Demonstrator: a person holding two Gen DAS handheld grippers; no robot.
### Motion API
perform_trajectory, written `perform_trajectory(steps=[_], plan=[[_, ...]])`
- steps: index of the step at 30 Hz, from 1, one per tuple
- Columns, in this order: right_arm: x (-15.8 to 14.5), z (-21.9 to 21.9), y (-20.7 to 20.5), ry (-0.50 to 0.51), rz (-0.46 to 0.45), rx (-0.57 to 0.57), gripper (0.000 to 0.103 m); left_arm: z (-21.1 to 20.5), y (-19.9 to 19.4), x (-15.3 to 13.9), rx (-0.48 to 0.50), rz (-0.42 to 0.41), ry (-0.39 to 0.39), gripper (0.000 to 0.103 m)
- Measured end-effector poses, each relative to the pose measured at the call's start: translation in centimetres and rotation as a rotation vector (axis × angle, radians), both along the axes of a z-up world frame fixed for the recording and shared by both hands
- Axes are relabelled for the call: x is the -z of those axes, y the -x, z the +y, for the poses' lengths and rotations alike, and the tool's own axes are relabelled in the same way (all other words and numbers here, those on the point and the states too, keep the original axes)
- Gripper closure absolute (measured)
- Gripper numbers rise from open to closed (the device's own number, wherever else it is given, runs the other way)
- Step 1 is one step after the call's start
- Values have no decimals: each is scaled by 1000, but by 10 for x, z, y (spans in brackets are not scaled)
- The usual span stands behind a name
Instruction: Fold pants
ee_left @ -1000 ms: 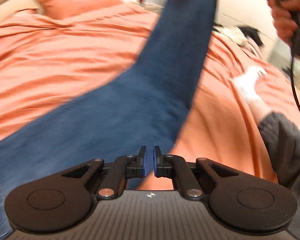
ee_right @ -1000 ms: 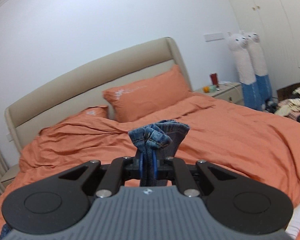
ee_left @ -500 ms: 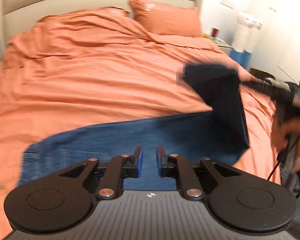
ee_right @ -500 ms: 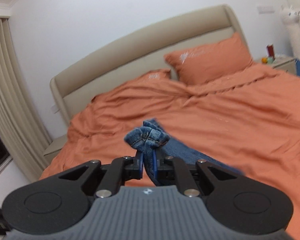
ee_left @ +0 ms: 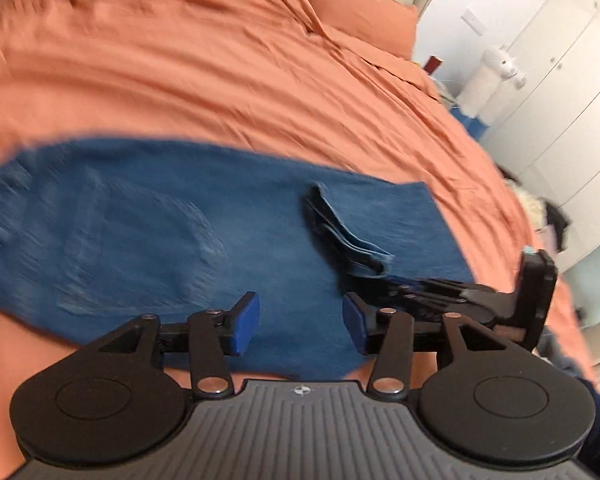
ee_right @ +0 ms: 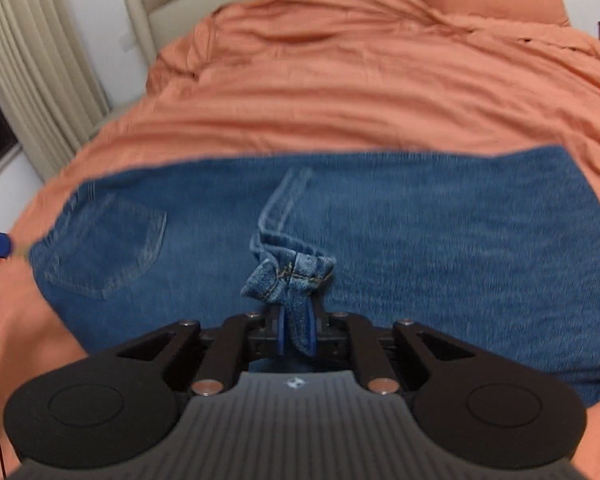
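Jeans lie flat on the orange bed cover, long way running side to side in front of me, folded over once. My right gripper sits nearest the bunched hem; its jaws are opening, with that hem between the pads. My left gripper is opening too, with nothing in it. Blur hides the edges, and I can't see how well the layers line up.
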State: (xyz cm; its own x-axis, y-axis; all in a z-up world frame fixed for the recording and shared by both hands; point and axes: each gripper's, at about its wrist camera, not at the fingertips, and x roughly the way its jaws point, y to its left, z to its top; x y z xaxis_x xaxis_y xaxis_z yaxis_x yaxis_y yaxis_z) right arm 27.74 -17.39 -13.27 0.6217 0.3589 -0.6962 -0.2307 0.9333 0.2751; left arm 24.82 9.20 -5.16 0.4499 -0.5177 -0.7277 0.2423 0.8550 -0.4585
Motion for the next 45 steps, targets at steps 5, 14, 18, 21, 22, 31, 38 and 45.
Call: perform_trajectory(steps=[5, 14, 18, 21, 22, 31, 38, 45], plan=[[2, -9, 6, 12, 70, -83, 71, -21, -18, 45, -20, 75, 203, 42], [-18, -68, 17, 138, -27, -60, 53, -28, -89, 99, -228, 198, 443, 37], [-16, -115, 12, 169, -64, 44, 53, -40, -126, 122, -253, 261, 471, 41], [-16, -145, 12, 176, -87, 107, 54, -52, -145, 133, -266, 272, 447, 50], [-16, -153, 10, 167, -88, 126, 54, -55, -148, 136, -269, 273, 450, 59], [-15, -176, -5, 162, -102, 174, 54, -91, -123, 51, -31, -158, 225, 97], [-4, -188, -11, 135, -38, 223, 54, -126, -124, 31, 57, -234, -62, 96], [-2, -193, -12, 129, 6, 248, 54, -89, -130, 88, -120, 35, -65, 71]])
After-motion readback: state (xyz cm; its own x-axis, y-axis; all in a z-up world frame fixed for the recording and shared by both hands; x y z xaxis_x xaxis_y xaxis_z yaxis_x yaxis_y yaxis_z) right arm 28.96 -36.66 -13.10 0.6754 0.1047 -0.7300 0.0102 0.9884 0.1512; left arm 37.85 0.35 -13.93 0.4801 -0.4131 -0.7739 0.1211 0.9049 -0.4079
